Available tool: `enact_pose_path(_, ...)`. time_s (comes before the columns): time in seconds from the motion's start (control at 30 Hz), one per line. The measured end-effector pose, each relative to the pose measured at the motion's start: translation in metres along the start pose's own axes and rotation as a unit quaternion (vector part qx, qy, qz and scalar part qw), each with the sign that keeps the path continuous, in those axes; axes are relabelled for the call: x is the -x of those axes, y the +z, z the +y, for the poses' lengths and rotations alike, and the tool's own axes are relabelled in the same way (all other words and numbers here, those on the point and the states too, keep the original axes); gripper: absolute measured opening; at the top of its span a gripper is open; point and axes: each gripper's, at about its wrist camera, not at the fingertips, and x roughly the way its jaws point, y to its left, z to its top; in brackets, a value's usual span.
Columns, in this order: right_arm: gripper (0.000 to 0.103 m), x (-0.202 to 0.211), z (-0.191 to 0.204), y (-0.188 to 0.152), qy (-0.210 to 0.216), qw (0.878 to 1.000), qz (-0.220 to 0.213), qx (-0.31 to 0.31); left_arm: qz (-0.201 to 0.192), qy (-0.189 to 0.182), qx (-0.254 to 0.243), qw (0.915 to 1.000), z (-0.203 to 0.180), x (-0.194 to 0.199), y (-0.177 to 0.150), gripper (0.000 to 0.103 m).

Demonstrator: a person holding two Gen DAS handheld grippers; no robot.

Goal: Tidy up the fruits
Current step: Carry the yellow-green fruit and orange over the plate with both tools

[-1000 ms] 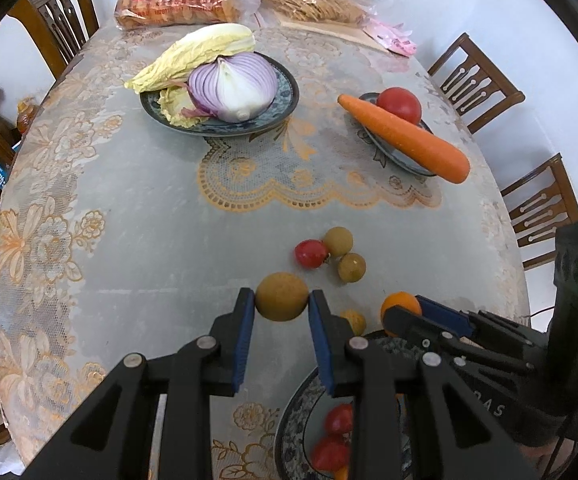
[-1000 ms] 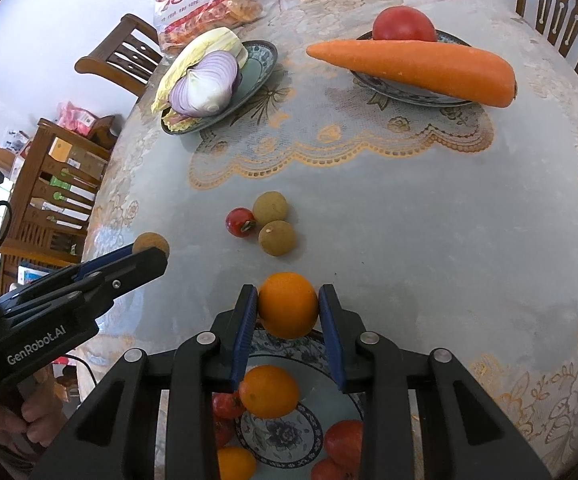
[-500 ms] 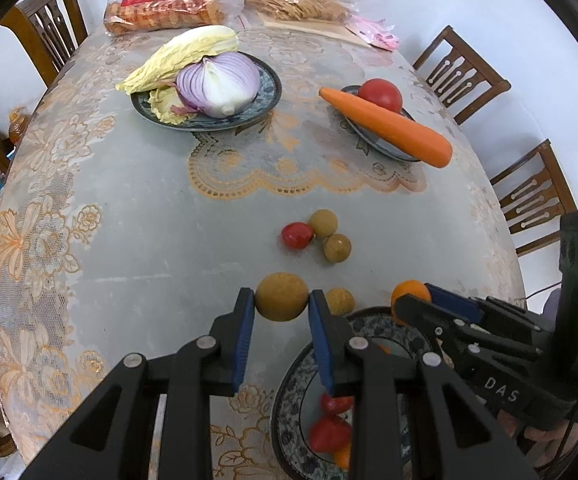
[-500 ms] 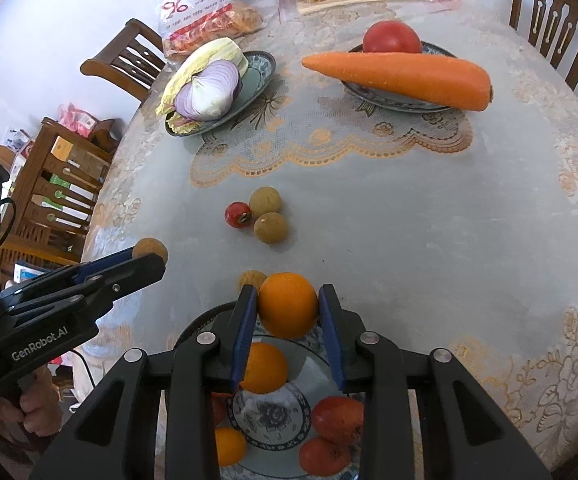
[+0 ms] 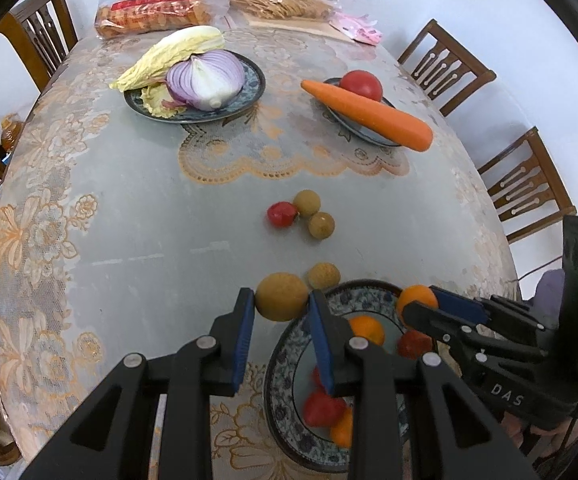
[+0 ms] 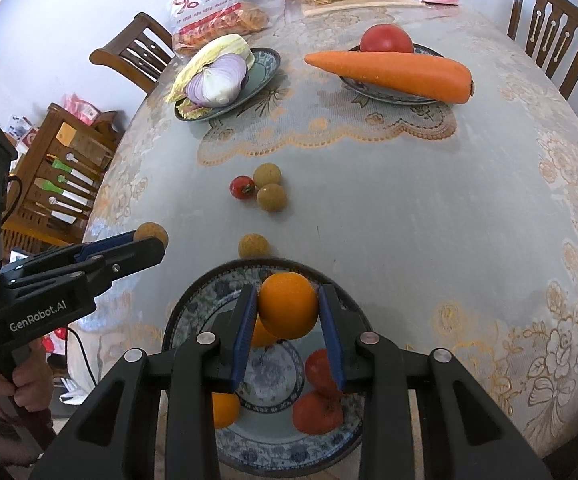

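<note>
My left gripper (image 5: 281,305) is shut on a tan longan (image 5: 281,297), held just left of the blue patterned plate (image 5: 279,364). My right gripper (image 6: 288,312) is shut on an orange (image 6: 288,306) above that plate (image 6: 193,296), which holds oranges and small tomatoes. One loose longan (image 6: 253,245) lies just beyond the plate's far rim. Farther out on the cloth, a cherry tomato (image 6: 242,187) rests beside two longans (image 6: 270,184). The left gripper (image 6: 151,236) shows at the left of the right wrist view, the right gripper (image 5: 417,304) at the right of the left wrist view.
A plate with a halved red onion (image 5: 207,80) and cabbage stands far left. Another plate carries a carrot (image 5: 369,114) and a tomato (image 5: 361,84). Bagged food (image 5: 153,4) lies at the far end. Wooden chairs (image 5: 445,64) ring the oval table.
Both grippers have drawn back toward the near edge with their fruit. The plate has come further into view under the right gripper, and the orange now hangs over it.
</note>
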Motion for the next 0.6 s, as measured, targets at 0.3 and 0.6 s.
enact_pose_path(0.3,0.033,-0.002,0.001,-0.009,-0.013,1.0,0.006,0.006,0.022,-0.008,-0.022,0.9995,-0.013,-0.007,-0.014,0.029)
enact_pose_path(0.6,0.033,-0.003,0.0,-0.015,-0.022,1.0,0.01,0.007,0.045,-0.006,-0.046,0.9979,-0.026,-0.023,-0.023,0.029)
